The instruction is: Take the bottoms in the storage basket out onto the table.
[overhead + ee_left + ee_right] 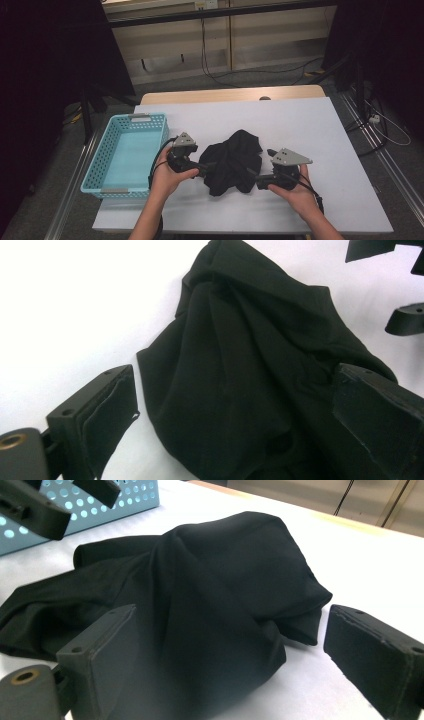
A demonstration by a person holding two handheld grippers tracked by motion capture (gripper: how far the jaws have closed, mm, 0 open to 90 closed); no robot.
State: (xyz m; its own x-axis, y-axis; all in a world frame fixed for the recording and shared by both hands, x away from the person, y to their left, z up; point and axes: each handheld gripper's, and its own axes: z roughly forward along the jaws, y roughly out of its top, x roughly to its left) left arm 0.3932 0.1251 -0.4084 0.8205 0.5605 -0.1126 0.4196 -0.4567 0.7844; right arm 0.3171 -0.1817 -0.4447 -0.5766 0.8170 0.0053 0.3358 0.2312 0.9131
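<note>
A white-covered tabletop (310,125) stands on grey floor (260,77), cables (220,75) trailing before a beige wall (165,45), with dark curtains (45,75) at both sides.

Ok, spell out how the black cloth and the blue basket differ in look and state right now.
The black cloth is soft and crumpled into a heap; the blue basket is rigid, rectangular and perforated. The cloth lies mid-table between the left gripper and the right gripper, whose open jaws flank it; the basket sits at the table's left edge, away from both. The cloth is a solid lump, the basket holds nothing. Both rest on the white table.
</note>
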